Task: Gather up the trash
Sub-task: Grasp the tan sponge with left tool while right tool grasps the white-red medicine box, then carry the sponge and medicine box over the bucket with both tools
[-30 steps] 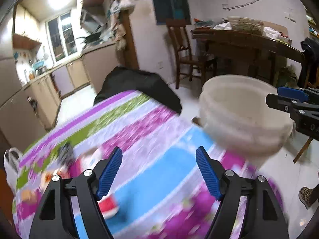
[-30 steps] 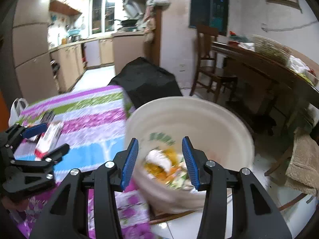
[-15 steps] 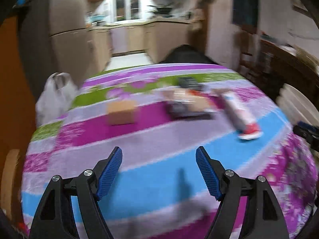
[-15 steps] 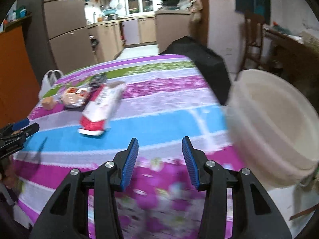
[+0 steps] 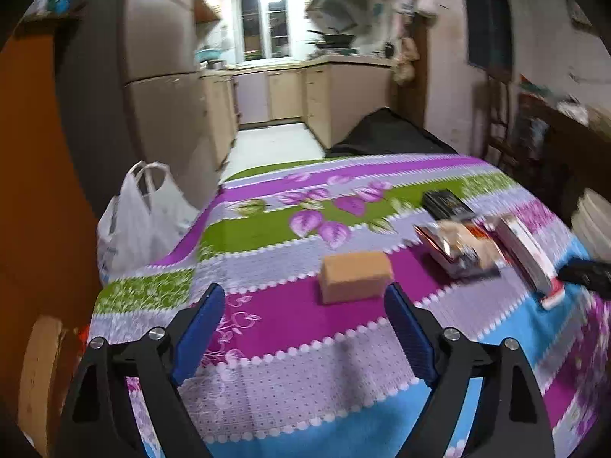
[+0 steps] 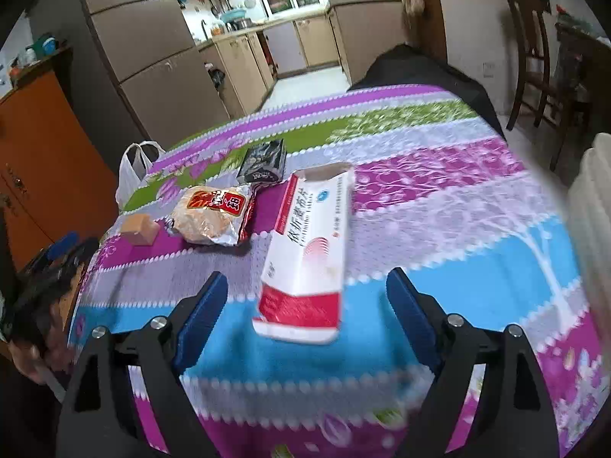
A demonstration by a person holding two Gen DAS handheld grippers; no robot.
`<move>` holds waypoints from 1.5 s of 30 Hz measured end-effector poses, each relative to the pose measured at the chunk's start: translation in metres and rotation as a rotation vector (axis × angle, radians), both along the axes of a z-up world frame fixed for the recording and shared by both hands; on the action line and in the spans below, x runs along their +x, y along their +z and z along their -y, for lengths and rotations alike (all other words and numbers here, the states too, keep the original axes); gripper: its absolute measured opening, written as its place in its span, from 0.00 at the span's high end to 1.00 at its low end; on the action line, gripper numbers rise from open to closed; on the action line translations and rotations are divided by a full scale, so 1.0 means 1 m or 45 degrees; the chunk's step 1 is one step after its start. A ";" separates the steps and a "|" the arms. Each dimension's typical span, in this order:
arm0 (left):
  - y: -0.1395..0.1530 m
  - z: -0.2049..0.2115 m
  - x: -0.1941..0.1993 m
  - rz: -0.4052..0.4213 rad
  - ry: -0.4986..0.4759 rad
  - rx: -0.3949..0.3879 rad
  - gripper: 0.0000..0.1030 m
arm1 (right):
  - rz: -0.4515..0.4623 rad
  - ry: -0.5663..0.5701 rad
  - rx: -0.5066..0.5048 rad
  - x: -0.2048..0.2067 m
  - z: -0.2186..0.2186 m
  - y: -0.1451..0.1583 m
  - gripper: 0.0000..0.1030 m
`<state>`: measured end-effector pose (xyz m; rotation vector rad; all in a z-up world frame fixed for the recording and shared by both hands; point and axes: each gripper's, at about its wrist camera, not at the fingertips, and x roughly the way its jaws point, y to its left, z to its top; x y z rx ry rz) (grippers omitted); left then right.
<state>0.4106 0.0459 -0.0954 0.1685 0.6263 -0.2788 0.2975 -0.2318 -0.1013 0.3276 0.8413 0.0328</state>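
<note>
Trash lies on a striped floral tablecloth [image 5: 290, 320]. A small brown box [image 5: 355, 275] sits just ahead of my open, empty left gripper [image 5: 303, 328]. A white-and-red carton [image 6: 311, 252] lies right in front of my open, empty right gripper [image 6: 305, 313]. A foil snack wrapper [image 6: 214, 215] and a black packet [image 6: 263, 162] lie beyond it; both also show in the left wrist view, the wrapper [image 5: 456, 244] and the packet [image 5: 445, 202]. The brown box shows at the left in the right wrist view [image 6: 139, 229].
A cream bucket [image 6: 590, 206] stands off the table's right edge. A white plastic bag [image 5: 141, 213] hangs at the far left corner. A black bag [image 5: 389, 133] sits behind the table. An orange cabinet [image 6: 42, 152] is at the left, wooden chairs [image 6: 534, 57] at the right.
Both grippers swung left from the bucket to the table. The right jaws have opened wider and now face the carton; the left gripper has come nearer the brown box.
</note>
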 end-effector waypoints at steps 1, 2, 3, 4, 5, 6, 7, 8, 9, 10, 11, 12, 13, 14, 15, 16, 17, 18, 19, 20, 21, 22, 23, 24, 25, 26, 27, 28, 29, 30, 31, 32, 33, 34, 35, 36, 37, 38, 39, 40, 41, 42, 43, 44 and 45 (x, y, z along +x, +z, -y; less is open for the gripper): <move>-0.002 0.008 0.000 0.005 -0.029 0.018 0.17 | -0.013 0.005 0.003 0.006 -0.001 -0.003 0.20; -0.004 0.013 0.000 0.011 -0.075 0.043 0.17 | -0.033 0.010 -0.004 0.012 -0.004 -0.006 0.20; -0.006 0.022 -0.001 0.015 -0.106 0.065 0.16 | -0.048 0.012 -0.019 0.016 -0.006 -0.008 0.20; -0.008 0.025 0.001 0.017 -0.127 0.084 0.15 | -0.064 0.010 -0.040 0.019 -0.008 -0.011 0.20; -0.010 0.029 0.002 0.017 -0.140 0.095 0.15 | -0.079 0.005 -0.061 0.022 -0.011 -0.015 0.20; -0.012 0.033 0.005 0.015 -0.159 0.103 0.15 | -0.086 0.010 -0.072 0.024 -0.011 -0.016 0.20; -0.013 0.036 0.009 0.012 -0.181 0.106 0.15 | -0.075 0.015 -0.104 0.025 -0.013 -0.016 0.25; -0.014 0.039 0.014 0.007 -0.212 0.105 0.15 | -0.077 0.017 -0.147 0.025 -0.015 -0.017 0.33; -0.016 0.040 0.020 0.005 -0.236 0.106 0.15 | -0.079 0.018 -0.188 0.024 -0.018 -0.016 0.37; -0.018 0.042 0.027 -0.011 -0.279 0.101 0.15 | -0.080 0.017 -0.201 0.023 -0.017 -0.016 0.45; -0.018 0.042 0.033 -0.017 -0.321 0.096 0.15 | -0.078 0.014 -0.204 0.021 -0.016 -0.016 0.52; -0.019 0.042 0.037 -0.024 -0.366 0.089 0.15 | -0.078 0.012 -0.203 0.020 -0.015 -0.015 0.54; -0.019 0.042 0.042 -0.033 -0.422 0.084 0.15 | -0.076 0.017 -0.193 0.020 -0.012 -0.016 0.55; -0.021 0.042 0.047 -0.048 -0.475 0.086 0.14 | -0.075 0.021 -0.190 0.019 -0.011 -0.016 0.56; -0.023 0.043 0.051 -0.057 -0.513 0.095 0.14 | -0.073 0.026 -0.187 0.017 -0.010 -0.016 0.57; -0.025 0.044 0.055 -0.067 -0.575 0.121 0.14 | -0.073 0.029 -0.182 0.017 -0.010 -0.016 0.58; -0.027 0.045 0.060 -0.077 -0.619 0.138 0.14 | -0.070 0.029 -0.172 0.015 -0.009 -0.016 0.59; -0.029 0.045 0.063 -0.085 -0.643 0.148 0.14 | -0.069 0.029 -0.163 0.016 -0.008 -0.016 0.59; -0.031 0.046 0.069 -0.094 -0.677 0.163 0.14 | -0.067 0.028 -0.151 0.015 -0.007 -0.016 0.59; -0.032 0.046 0.073 -0.100 -0.692 0.172 0.14 | -0.067 0.028 -0.146 0.016 -0.007 -0.016 0.60; -0.033 0.046 0.076 -0.101 -0.703 0.177 0.14 | -0.066 0.026 -0.135 0.014 -0.006 -0.016 0.60; -0.034 0.048 0.080 -0.100 -0.725 0.185 0.14 | -0.067 0.026 -0.131 0.014 -0.006 -0.016 0.60; -0.035 0.049 0.082 -0.103 -0.740 0.191 0.14 | -0.068 0.025 -0.125 0.014 -0.005 -0.016 0.60; -0.037 0.051 0.083 -0.109 -0.761 0.204 0.16 | -0.069 0.021 -0.116 0.014 -0.004 -0.016 0.60; -0.038 0.052 0.084 -0.115 -0.775 0.218 0.19 | -0.070 0.018 -0.106 0.014 -0.003 -0.016 0.60; -0.042 0.055 0.084 -0.129 -0.796 0.242 0.27 | -0.072 0.017 -0.097 0.013 -0.002 -0.016 0.60; -0.045 0.057 0.084 -0.144 -0.814 0.260 0.34 | -0.072 0.019 -0.096 0.013 -0.002 -0.016 0.60; -0.045 0.057 0.082 -0.140 -0.830 0.256 0.37 | -0.073 0.020 -0.096 0.013 -0.002 -0.015 0.59; -0.045 0.057 0.080 -0.138 -0.828 0.260 0.43 | -0.072 0.020 -0.095 0.013 -0.001 -0.015 0.59; -0.046 0.057 0.080 -0.138 -0.821 0.257 0.46 | -0.071 0.019 -0.091 0.012 -0.001 -0.015 0.59; -0.046 0.055 0.079 -0.144 -0.803 0.250 0.48 | -0.069 0.018 -0.089 0.012 -0.001 -0.016 0.60; -0.046 0.052 0.079 -0.158 -0.775 0.236 0.52 | -0.067 0.018 -0.087 0.011 -0.001 -0.016 0.60; -0.046 0.051 0.079 -0.174 -0.754 0.220 0.53 | -0.064 0.019 -0.086 0.010 -0.001 -0.016 0.60; -0.046 0.049 0.077 -0.196 -0.721 0.205 0.54 | -0.061 0.020 -0.085 0.009 -0.001 -0.016 0.60; -0.045 0.048 0.073 -0.210 -0.694 0.199 0.55 | -0.059 0.021 -0.085 0.009 0.000 -0.016 0.60; -0.044 0.048 0.069 -0.225 -0.662 0.186 0.56 | -0.057 0.023 -0.085 0.008 0.000 -0.016 0.60; -0.043 0.046 0.063 -0.232 -0.636 0.172 0.57 | -0.055 0.025 -0.086 0.007 0.000 -0.016 0.60; -0.042 0.045 0.057 -0.236 -0.617 0.159 0.58 | -0.054 0.032 -0.084 0.007 0.000 -0.016 0.60; -0.041 0.044 0.049 -0.234 -0.591 0.148 0.59 | -0.055 0.037 -0.078 0.006 0.000 -0.016 0.60; -0.040 0.043 0.043 -0.233 -0.558 0.138 0.59 | -0.055 0.042 -0.070 0.004 0.000 -0.016 0.61; -0.039 0.043 0.036 -0.238 -0.495 0.114 0.60 | -0.054 0.051 -0.059 0.002 0.000 -0.015 0.61; -0.038 0.042 0.031 -0.243 -0.455 0.104 0.60 | -0.050 0.059 -0.053 0.000 -0.001 -0.014 0.61; -0.037 0.045 0.025 -0.248 -0.384 0.113 0.60 | -0.045 0.064 -0.054 -0.002 -0.002 -0.012 0.61; -0.035 0.047 0.020 -0.237 -0.341 0.133 0.61 | -0.038 0.074 -0.057 -0.005 -0.003 -0.010 0.61; -0.033 0.051 0.014 -0.226 -0.286 0.158 0.61 | -0.033 0.084 -0.057 -0.008 -0.004 -0.008 0.61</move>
